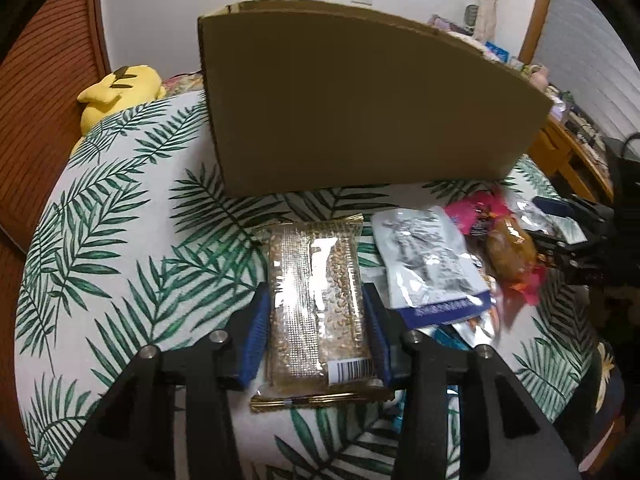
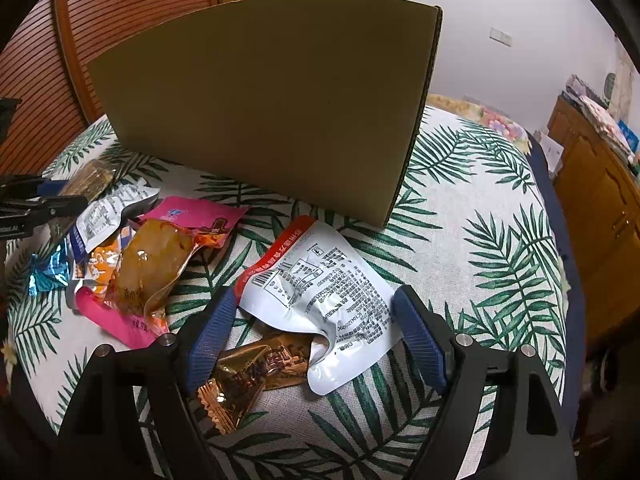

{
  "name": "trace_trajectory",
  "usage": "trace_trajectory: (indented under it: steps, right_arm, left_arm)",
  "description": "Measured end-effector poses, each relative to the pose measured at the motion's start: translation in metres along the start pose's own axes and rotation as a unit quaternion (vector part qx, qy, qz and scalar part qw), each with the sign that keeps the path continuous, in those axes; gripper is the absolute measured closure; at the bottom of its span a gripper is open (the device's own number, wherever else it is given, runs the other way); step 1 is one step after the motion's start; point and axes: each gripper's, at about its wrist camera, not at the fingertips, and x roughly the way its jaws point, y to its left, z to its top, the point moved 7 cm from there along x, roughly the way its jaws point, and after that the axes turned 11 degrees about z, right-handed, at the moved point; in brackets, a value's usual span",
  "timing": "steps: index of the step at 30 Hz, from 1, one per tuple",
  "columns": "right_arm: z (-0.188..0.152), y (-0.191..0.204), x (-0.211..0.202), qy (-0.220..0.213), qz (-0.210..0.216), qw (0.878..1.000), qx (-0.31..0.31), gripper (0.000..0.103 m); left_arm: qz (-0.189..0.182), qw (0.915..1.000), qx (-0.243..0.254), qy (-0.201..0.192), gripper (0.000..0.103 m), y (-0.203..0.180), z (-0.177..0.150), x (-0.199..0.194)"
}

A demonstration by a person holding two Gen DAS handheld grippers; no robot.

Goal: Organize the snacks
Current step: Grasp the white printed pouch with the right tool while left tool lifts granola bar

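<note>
Left tool (image 1: 318,320) around sesame bar pack (image 1: 318,308)

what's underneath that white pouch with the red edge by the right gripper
A gold-brown foil snack packet pokes out from under the white pouch; how far it runs beneath is hidden.

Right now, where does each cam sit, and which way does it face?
Left wrist: on the left gripper, angled down at a clear seed-bar packet between its blue pads; own black fingers show, right gripper at the right edge.
Right wrist: on the right gripper, angled down at a white pouch; own fingers spread, left gripper at the left edge.
Shared: cardboard box, leaf-print cloth, amber packet.
</note>
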Motion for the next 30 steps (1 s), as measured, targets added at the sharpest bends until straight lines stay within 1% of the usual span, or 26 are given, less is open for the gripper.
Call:
trace_trajectory:
  steps: [5, 8, 10, 11, 12, 14, 17, 19, 22, 25, 30]
  right_arm:
    - [0.000, -0.001, 0.000, 0.027, 0.002, 1.000, -0.002, 0.023]
    - [0.000, -0.002, -0.003, 0.048, 0.005, 0.999, 0.003, 0.028]
    - [0.000, -0.002, -0.005, 0.054, 0.004, 0.998, 0.007, 0.033]
    - [0.000, -0.002, -0.005, 0.057, 0.003, 0.998, 0.008, 0.034]
    - [0.000, 0.000, -0.006, 0.061, 0.001, 0.998, 0.006, 0.038]
    - [0.000, 0.003, -0.006, 0.067, -0.004, 0.998, -0.001, 0.039]
    - [-0.001, 0.008, -0.008, 0.074, -0.014, 0.997, -0.010, 0.046]
    - [-0.001, 0.010, -0.007, 0.082, -0.024, 0.996, -0.012, 0.049]
    - [0.000, 0.009, -0.008, 0.080, -0.029, 0.996, -0.007, 0.054]
    - [0.000, 0.007, -0.015, 0.067, -0.027, 0.997, 0.004, 0.057]
    - [-0.003, 0.007, -0.026, 0.044, -0.027, 0.998, 0.018, 0.058]
  left_arm:
    - [-0.018, 0.9996, 0.000, -0.021, 0.060, 0.000, 0.001, -0.019]
    - [-0.031, 0.9991, -0.002, -0.030, 0.060, 0.002, 0.002, -0.028]
    - [-0.040, 0.9985, -0.001, -0.036, 0.060, 0.003, 0.003, -0.033]
    - [-0.043, 0.9983, -0.001, -0.038, 0.060, 0.002, 0.005, -0.034]
    - [-0.045, 0.9981, 0.000, -0.041, 0.060, 0.001, 0.005, -0.035]
    - [-0.050, 0.9977, 0.003, -0.044, 0.060, -0.001, 0.003, -0.038]
    - [-0.058, 0.9973, 0.004, -0.044, 0.060, -0.005, 0.002, -0.039]
    - [-0.062, 0.9971, 0.002, -0.044, 0.060, -0.005, 0.001, -0.039]
    - [-0.066, 0.9969, -0.001, -0.043, 0.060, -0.004, -0.001, -0.039]
    - [-0.068, 0.9967, 0.000, -0.043, 0.060, -0.005, -0.003, -0.041]
    - [-0.071, 0.9965, 0.002, -0.043, 0.060, -0.009, -0.004, -0.041]
